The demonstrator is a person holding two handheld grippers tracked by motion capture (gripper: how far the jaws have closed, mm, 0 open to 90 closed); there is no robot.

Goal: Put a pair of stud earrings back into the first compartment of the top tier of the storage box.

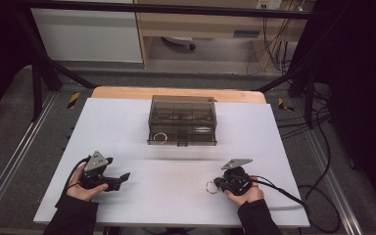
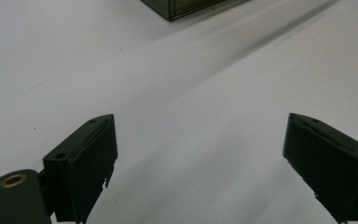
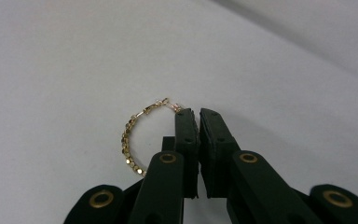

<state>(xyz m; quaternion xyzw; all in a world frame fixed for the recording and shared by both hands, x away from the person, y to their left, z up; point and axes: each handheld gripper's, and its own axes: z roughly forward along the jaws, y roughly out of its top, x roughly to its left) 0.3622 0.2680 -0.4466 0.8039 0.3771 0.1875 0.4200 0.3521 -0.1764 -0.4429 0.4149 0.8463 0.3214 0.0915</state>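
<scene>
A gold beaded hoop (image 3: 129, 140) lies low over the white table (image 1: 127, 122), beside my right gripper (image 3: 195, 112). That gripper is shut, its jaws pressed almost together, and the hoop's clasp end runs in at their tips. In the high view the hoop (image 1: 211, 186) sticks out left of the right gripper (image 1: 219, 184) near the front edge. My left gripper (image 1: 125, 176) rests at the front left, open; its jaws stand wide apart with bare table between the fingertips (image 2: 86, 158). A smoky clear compartment box (image 1: 182, 121) sits at mid-table, another hoop (image 1: 160, 137) in its front left cell.
A pale oval item (image 1: 203, 129) lies in the box's right cell. The box corner (image 2: 177, 9) shows far ahead of the left gripper. Cables (image 1: 293, 196) trail off the right side of the table. Black frame posts stand beyond the table's far corners.
</scene>
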